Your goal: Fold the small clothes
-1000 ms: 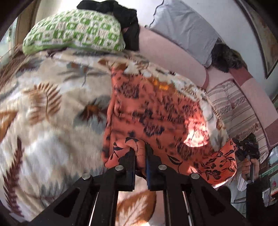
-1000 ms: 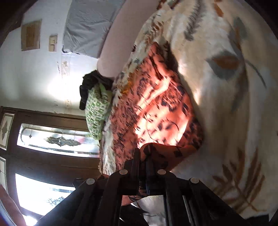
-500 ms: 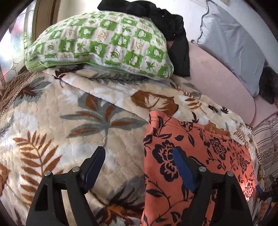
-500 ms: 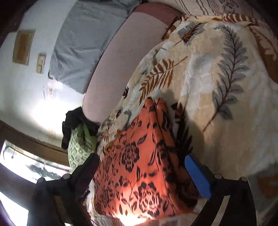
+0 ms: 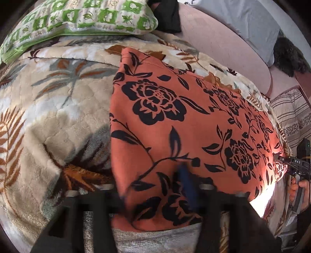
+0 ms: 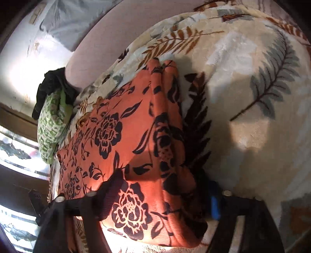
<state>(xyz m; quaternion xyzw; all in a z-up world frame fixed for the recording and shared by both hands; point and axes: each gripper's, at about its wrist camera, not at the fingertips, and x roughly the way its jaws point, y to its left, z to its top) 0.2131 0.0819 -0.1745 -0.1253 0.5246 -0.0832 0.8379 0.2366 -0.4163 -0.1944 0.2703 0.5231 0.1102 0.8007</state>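
Observation:
An orange garment with black flowers lies folded flat on a leaf-patterned blanket. My left gripper is open, low over the garment's near left corner, with cloth between its blurred fingers. My right gripper is open and straddles the garment's near right end, where the folded edge is bunched. The right gripper also shows at the far right of the left wrist view, at the garment's other end.
A green-and-white pillow with dark clothes behind it lies at the head of the bed. A pink headboard, a grey pillow and a striped cushion stand to the right. A window is on the left.
A second ago both grippers were shut on garment corners. Both then let go and opened. Now both have come down close over the folded garment's near ends.

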